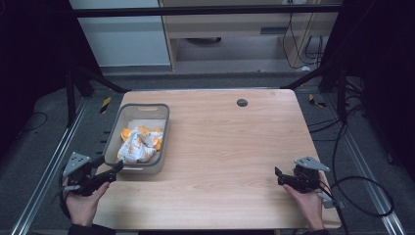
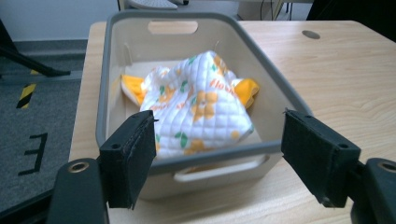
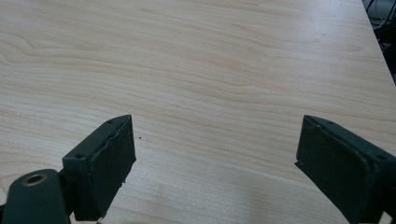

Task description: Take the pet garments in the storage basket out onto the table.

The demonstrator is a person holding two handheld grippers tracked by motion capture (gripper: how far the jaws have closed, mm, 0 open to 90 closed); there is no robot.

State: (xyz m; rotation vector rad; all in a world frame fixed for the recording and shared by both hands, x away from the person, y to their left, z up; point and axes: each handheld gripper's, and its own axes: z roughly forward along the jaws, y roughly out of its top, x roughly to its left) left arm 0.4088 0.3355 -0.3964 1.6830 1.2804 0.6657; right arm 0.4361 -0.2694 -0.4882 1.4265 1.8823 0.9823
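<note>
With both tongs gaping and empty, left tongs (image 1: 115,169) should rise over the grey bin (image 2: 261,65) rim and pinch the crumpled floral cloth (image 2: 196,105) inside, while right tongs (image 1: 279,175) wait over the bench (image 1: 230,147)

A grey plastic bin (image 1: 163,128) sat at the table's left side, its near handle slot facing the person. Inside lay a crumpled quilted cloth (image 2: 196,105) — white with orange flowers and green leaves, orange lining showing — loosely heaped against the bin's floor.
</note>
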